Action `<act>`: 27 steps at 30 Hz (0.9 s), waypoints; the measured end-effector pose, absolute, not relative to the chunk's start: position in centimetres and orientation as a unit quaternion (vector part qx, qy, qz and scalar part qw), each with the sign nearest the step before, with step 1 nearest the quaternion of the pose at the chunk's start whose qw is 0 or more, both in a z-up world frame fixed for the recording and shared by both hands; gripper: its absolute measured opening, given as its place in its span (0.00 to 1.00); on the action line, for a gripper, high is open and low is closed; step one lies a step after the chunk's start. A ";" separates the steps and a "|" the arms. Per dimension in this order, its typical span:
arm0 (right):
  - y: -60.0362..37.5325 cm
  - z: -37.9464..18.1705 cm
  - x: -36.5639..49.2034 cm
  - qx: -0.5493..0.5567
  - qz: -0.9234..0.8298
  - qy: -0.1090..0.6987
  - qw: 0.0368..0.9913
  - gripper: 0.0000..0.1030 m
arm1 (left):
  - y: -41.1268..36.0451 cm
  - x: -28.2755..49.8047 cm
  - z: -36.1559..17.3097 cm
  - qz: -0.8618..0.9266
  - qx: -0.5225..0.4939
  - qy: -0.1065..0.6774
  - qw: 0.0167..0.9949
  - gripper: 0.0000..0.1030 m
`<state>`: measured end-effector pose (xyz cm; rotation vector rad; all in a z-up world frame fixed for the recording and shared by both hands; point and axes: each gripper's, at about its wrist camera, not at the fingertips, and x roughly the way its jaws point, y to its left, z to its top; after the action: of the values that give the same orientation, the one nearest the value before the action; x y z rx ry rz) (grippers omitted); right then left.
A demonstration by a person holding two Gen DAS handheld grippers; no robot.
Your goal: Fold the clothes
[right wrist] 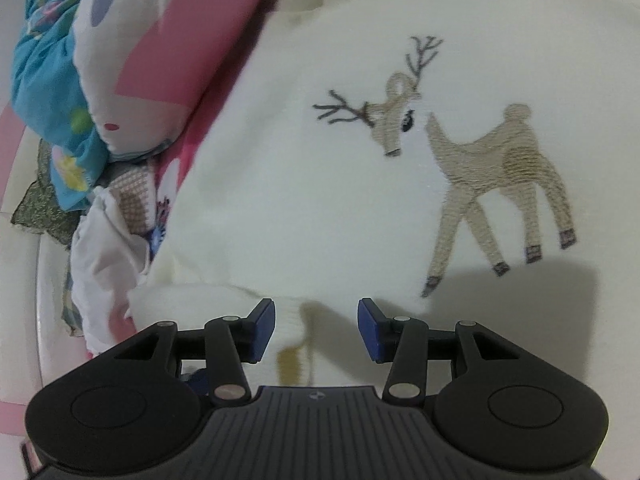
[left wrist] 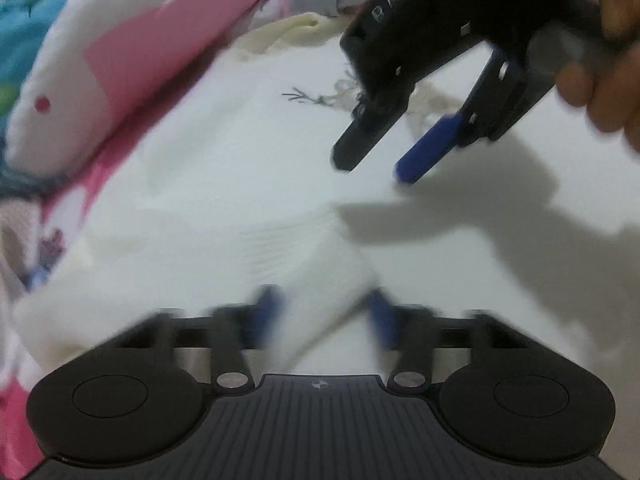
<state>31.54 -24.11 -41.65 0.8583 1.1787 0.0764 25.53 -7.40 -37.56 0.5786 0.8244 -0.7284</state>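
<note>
Our left gripper [left wrist: 324,316] pinches a fold of the cream sweater [left wrist: 240,160]; our right gripper [right wrist: 316,330] hangs unclenched just above it.

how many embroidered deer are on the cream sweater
1. A single tan embroidered deer with dark antlers sits on the front of the cream knitted sweater, ahead and right of the right gripper. Folded parts may hide others.

Setting: a home, most likely a bedroom. Evidence: soft pink patterned bedding [right wrist: 188,152] as the work surface; a pink-and-white pillow [right wrist: 132,60]; a crumpled turquoise floral cloth [right wrist: 44,76]; a heap of mixed fabrics [right wrist: 100,216]; a cream sweater [right wrist: 300,184] embroidered with a deer [right wrist: 480,160], spread flat.
</note>
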 end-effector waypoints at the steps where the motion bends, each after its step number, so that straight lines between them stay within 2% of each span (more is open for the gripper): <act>1: -24.3 -41.6 31.5 0.390 0.032 0.538 0.746 0.47 | -7.1 25.7 -37.3 -0.334 0.262 0.382 0.821 0.06; 3: -24.4 -41.6 31.7 0.387 0.029 0.537 0.749 0.47 | -5.0 26.9 -35.2 -0.292 0.193 0.381 0.856 0.06; 7: -24.2 -41.6 32.3 0.381 0.027 0.539 0.751 0.47 | 5.7 29.7 -29.3 -0.151 -0.080 0.371 0.913 0.05; 9: -23.8 -41.7 33.0 0.385 0.033 0.542 0.747 0.47 | 12.4 30.7 -26.4 -0.070 -0.233 0.347 0.906 0.05; 13: -22.6 -42.3 34.1 0.408 0.050 0.544 0.732 0.47 | 25.2 28.9 -25.9 0.073 -0.418 0.259 0.868 0.05; 17: -21.4 -43.1 35.1 0.420 0.055 0.549 0.721 0.47 | 33.2 26.9 -31.8 0.181 -0.518 0.263 0.794 0.05; 20: -20.4 -42.9 35.6 0.406 0.058 0.552 0.726 0.47 | 35.0 26.0 -35.9 0.216 -0.522 0.312 0.764 0.05; 27: -18.3 -42.6 36.5 0.379 0.064 0.558 0.736 0.47 | 34.9 25.0 -32.5 0.153 -0.500 0.271 0.808 0.05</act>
<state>36.48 -18.30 -42.57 0.8321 1.2260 0.1404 24.99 34.90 -32.49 -1.0693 0.5798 0.3282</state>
